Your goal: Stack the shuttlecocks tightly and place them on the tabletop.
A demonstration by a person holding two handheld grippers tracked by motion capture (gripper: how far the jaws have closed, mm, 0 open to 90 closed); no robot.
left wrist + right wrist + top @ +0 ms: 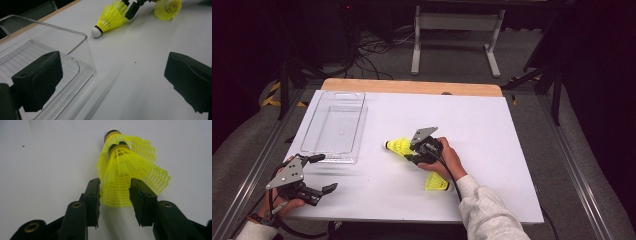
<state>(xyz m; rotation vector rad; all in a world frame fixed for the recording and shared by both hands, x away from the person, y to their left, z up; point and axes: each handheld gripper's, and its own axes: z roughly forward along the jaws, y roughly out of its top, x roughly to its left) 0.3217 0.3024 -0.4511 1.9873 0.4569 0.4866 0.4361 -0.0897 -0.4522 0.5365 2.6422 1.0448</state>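
Note:
A yellow shuttlecock (pixel 398 146) (pixel 120 170) with a white cork lies on its side on the white table top (pixel 472 125), cork pointing left. My right gripper (pixel 411 151) (pixel 115 183) has its jaws pressed against both sides of the mesh skirt. In the right gripper view a second skirt seems nested behind the first. Another yellow shuttlecock (pixel 436 182) (pixel 168 8) lies just behind the right hand. My left gripper (pixel 326 173) (pixel 113 85) is held wide open at the front left, with nothing between its fingers. The held shuttlecock (pixel 110 18) lies beyond it.
A clear plastic tray (pixel 334 125) (pixel 62 47), empty, stands at the back left, its near corner beside my left gripper. The table's front edge (pixel 412 220) runs just below both hands. A wooden strip (pixel 412 86) borders the far side.

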